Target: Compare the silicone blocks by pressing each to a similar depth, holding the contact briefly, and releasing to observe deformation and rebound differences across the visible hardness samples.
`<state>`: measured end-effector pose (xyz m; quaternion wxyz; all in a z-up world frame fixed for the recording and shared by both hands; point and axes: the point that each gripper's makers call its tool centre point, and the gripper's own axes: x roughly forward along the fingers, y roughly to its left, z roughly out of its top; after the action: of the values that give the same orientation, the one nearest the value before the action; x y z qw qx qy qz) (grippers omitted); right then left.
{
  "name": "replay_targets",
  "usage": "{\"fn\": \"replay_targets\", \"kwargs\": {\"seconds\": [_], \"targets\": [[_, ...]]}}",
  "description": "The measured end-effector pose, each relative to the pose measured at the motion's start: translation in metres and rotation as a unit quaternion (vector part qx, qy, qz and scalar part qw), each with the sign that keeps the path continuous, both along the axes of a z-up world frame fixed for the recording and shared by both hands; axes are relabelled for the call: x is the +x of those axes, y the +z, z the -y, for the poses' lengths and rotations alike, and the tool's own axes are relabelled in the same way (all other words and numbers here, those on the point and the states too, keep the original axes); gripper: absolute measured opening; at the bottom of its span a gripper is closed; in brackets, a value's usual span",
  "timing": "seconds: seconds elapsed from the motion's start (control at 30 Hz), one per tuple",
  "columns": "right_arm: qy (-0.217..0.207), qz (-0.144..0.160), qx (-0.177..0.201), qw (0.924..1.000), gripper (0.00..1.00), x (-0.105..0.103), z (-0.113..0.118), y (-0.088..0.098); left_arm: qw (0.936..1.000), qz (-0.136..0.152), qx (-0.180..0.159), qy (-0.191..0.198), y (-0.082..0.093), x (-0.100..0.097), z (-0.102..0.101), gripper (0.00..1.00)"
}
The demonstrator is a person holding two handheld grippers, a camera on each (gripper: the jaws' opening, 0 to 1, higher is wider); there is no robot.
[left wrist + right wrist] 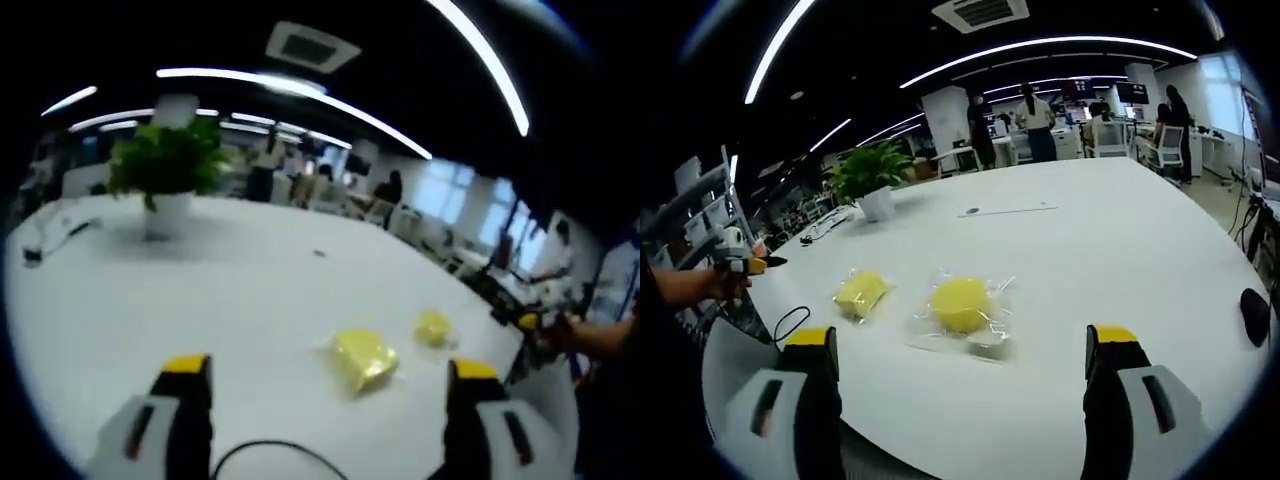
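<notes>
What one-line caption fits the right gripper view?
Open hand-held gripper above a white table, facing two yellow silicone blocks in clear wrappers, untouched.

Potted plant (pixel 166 172) on white table (pixel 240 290), black cable (pixel 265 452), ceiling light strips (pixel 1040 48), people standing behind (pixel 1038 122)

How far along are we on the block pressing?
Nothing looks pressed yet. Both yellow blocks, the squarish one and the rounder one, lie in clear wrapping on the white table, untouched. The right gripper and left gripper are open, short of them. All presses remain.
</notes>
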<state>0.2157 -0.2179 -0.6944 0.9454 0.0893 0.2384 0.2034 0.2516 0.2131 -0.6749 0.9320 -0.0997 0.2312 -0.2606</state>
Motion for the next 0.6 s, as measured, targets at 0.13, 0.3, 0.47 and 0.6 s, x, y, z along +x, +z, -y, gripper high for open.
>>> {"fn": "replay_targets", "kwargs": {"seconds": [0.13,0.3,0.47,0.6], "targets": [[0.001,-0.001,0.0,1.0,0.96,0.0009,0.0005,-0.0007,1.0,0.0,0.0,0.0,0.0002,0.0007,0.0001,1.0],[0.001,0.0,0.001,1.0,0.96,0.0013,-0.0005,-0.0004,1.0,-0.001,-0.001,0.0,0.0002,0.0018,0.0006,1.0],[-0.002,0.0,0.002,1.0,0.96,0.0015,-0.0001,-0.0001,1.0,-0.002,-0.002,-0.001,0.0002,0.0026,0.0018,1.0],[0.001,-0.001,-0.004,1.0,0.96,0.0006,0.0,-0.0013,1.0,-0.002,0.0,-0.002,-0.0008,0.0024,0.0026,1.0]]}}
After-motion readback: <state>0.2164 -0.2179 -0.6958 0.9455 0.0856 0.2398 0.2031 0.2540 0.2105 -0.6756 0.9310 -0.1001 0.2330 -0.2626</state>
